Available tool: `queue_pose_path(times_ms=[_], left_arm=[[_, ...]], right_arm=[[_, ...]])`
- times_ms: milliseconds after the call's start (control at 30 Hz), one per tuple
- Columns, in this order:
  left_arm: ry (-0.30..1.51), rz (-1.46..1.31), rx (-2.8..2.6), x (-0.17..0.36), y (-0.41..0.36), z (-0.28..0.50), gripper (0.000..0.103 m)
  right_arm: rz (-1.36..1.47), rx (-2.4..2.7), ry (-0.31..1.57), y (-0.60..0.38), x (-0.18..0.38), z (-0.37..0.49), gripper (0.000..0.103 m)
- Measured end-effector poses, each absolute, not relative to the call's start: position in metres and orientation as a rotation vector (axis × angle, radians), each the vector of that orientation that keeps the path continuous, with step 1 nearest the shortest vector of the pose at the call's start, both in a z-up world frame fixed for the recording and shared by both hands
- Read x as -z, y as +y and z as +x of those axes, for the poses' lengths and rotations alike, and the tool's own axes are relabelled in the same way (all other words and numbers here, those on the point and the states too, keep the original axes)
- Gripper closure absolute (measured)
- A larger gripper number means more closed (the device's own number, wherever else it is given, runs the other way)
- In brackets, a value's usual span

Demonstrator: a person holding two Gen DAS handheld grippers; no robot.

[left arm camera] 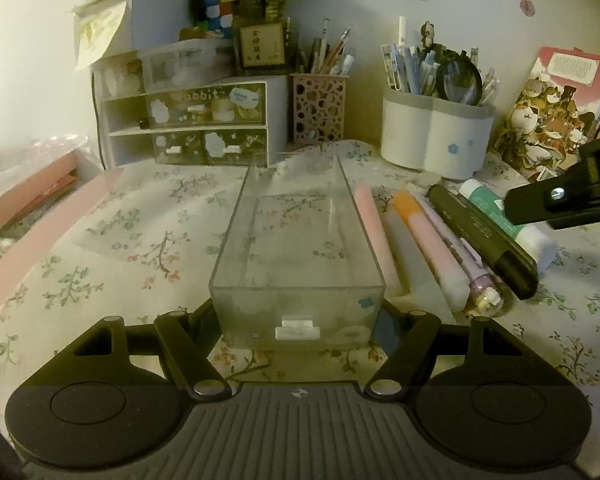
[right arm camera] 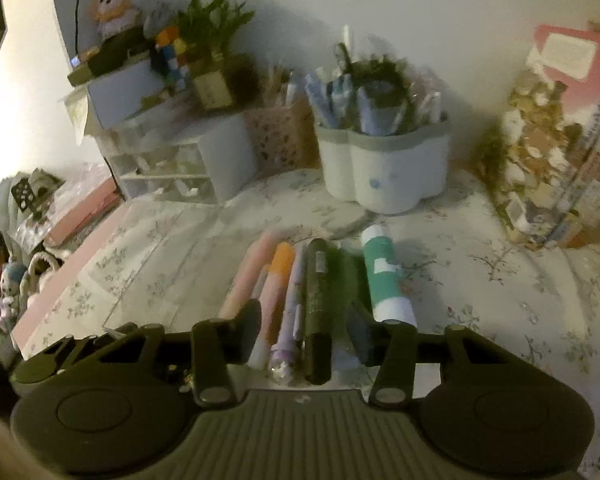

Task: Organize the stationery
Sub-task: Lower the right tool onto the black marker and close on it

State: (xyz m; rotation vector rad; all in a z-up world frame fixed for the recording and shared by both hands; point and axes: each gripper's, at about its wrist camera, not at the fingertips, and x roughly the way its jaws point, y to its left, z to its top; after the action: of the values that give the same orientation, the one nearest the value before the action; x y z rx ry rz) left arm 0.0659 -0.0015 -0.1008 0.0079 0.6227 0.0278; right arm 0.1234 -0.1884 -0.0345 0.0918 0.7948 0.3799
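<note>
A clear plastic drawer with a white handle rests on the floral cloth, and nothing lies in it. My left gripper is shut on its near end, one finger on each side wall. Beside it on the right lie a pink pen, an orange-capped highlighter, a purple pen, a black marker and a green-and-white glue stick. My right gripper straddles the highlighter, purple pen and marker; a gap shows beside the marker. The glue stick lies outside its right finger.
At the back stand a white drawer cabinet, a pink mesh pen cup and a white pen holder full of pens. Illustrated books lean at the right. The table's pink edge runs along the left.
</note>
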Motion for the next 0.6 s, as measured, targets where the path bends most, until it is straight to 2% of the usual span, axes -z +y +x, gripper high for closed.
queue_pose_path(times_ms=[233, 600], left_arm=[[0.612, -0.001, -0.033, 0.102, -0.002, 0.066, 0.031], [0.613, 0.013, -0.038, 0.102, -0.004, 0.069, 0.031]], right_arm=[[0.029, -0.417, 0.850, -0.174, 0.048, 0.147, 0.103], [-0.070, -0.386, 0.884, -0.163, 0.060, 0.173, 0.103]])
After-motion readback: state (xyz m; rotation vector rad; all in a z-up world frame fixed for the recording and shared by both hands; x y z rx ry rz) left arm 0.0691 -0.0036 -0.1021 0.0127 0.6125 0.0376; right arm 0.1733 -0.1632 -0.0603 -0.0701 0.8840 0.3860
